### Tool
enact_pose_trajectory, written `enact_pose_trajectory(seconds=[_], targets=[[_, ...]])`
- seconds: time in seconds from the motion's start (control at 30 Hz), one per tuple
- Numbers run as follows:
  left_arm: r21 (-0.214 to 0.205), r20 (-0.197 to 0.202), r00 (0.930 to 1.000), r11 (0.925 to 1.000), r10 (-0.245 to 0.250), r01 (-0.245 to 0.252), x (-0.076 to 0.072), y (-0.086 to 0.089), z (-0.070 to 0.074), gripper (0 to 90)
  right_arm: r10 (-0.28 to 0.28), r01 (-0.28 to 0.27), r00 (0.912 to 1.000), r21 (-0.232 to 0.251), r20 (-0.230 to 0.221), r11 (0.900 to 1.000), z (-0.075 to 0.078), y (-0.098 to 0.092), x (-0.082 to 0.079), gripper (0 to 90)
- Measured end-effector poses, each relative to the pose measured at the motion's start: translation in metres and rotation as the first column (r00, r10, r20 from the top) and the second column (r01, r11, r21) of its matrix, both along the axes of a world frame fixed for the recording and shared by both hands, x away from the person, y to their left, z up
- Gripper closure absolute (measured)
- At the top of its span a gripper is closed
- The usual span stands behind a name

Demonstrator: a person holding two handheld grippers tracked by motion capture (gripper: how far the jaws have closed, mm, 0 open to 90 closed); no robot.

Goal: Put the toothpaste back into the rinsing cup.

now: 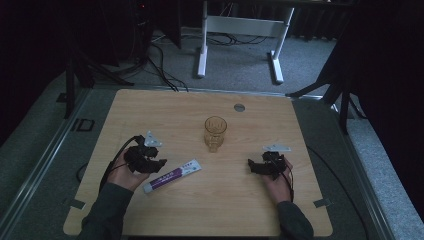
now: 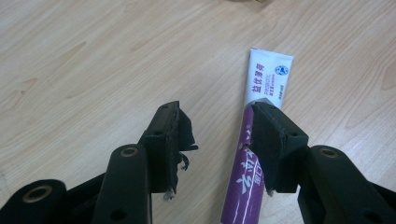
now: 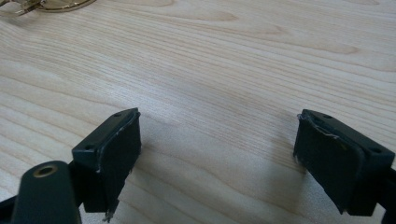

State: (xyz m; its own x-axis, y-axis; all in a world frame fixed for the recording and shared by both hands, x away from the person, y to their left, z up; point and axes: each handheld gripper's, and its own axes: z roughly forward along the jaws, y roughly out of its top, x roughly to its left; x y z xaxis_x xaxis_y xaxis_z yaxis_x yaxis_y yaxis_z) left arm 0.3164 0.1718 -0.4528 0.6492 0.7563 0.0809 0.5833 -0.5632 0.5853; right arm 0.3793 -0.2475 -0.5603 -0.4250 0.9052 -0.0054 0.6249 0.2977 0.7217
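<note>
A white and purple toothpaste tube (image 1: 172, 176) lies flat on the wooden table (image 1: 225, 210), left of centre. My left gripper (image 1: 157, 164) rests just above the tube's left part. In the left gripper view this gripper (image 2: 217, 116) is open, and the tube (image 2: 266, 77) runs under its right jaw, white crimped end pointing away. An amber glass cup (image 1: 215, 132) stands upright at the table's middle. My right gripper (image 1: 253, 166) sits low at the right, open (image 3: 217, 123) over bare wood with nothing between its jaws. The cup's base (image 3: 46, 4) shows at that view's top left.
A round grey grommet (image 1: 239, 107) is set in the table near its far edge. Beyond the table stand a white desk frame (image 1: 240, 30) and cables on grey carpet. Dark stands flank both sides.
</note>
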Motion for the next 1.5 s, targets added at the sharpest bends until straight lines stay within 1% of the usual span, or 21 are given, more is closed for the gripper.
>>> enact_pose_trajectory(seconds=[0.07, 0.17, 0.33, 0.47, 0.67, 0.93, 0.97, 1.1, 1.5], targets=[[0.003, -0.001, 1.0000, 1.0000, -0.002, 0.002, 0.001, -0.001, 0.000, 52.9, 0.000, 0.000, 1.0000, 0.000, 0.000, 1.0000, 0.000, 0.000, 0.000, 14.7], [0.003, -0.014, 0.9999, 1.0000, -0.004, 0.004, 0.003, -0.003, 0.001, 52.9, 0.000, 0.000, 1.0000, 0.000, 0.000, 1.0000, 0.000, 0.000, 0.000, 14.7], [0.019, -0.027, 0.9993, 0.9995, -0.025, 0.025, 0.005, -0.009, 0.002, 53.1, 0.000, 0.000, 1.0000, 0.000, 0.000, 1.0000, 0.000, 0.000, 0.000, 14.7], [0.023, -0.035, 0.9988, 0.9991, -0.035, 0.036, 0.006, -0.013, 0.003, 53.2, 0.001, -0.001, 1.0000, -0.001, 0.000, 1.0000, 0.000, 0.000, 0.000, 14.7], [0.035, -0.060, 0.9968, 0.9979, -0.053, 0.055, 0.009, -0.017, 0.003, 53.9, 0.000, 0.000, 1.0000, 0.000, -0.001, 1.0000, 0.000, 0.000, 0.000, 14.7], [0.053, -0.071, 0.9956, 0.9965, -0.062, 0.065, 0.010, -0.022, 0.002, 55.6, 0.000, 0.000, 1.0000, 0.000, 0.000, 1.0000, 0.000, 0.000, 0.000, 14.7], [0.062, -0.071, 0.9956, 0.9959, -0.061, 0.065, 0.010, -0.023, 0.002, 55.6, 0.000, 0.000, 1.0000, -0.001, -0.001, 1.0000, 0.000, 0.000, 0.000, 14.7], [0.076, -0.077, 0.9951, 0.9948, -0.062, 0.068, 0.011, -0.025, 0.001, 55.5, 0.000, 0.000, 1.0000, -0.001, 0.000, 1.0000, 0.000, 0.000, 0.000, 14.7], [0.088, -0.107, 0.9911, 0.9921, -0.080, 0.089, 0.014, -0.031, -0.002, 55.7, 0.000, 0.000, 1.0000, -0.001, 0.000, 1.0000, 0.000, 0.000, 0.000, 14.7]])
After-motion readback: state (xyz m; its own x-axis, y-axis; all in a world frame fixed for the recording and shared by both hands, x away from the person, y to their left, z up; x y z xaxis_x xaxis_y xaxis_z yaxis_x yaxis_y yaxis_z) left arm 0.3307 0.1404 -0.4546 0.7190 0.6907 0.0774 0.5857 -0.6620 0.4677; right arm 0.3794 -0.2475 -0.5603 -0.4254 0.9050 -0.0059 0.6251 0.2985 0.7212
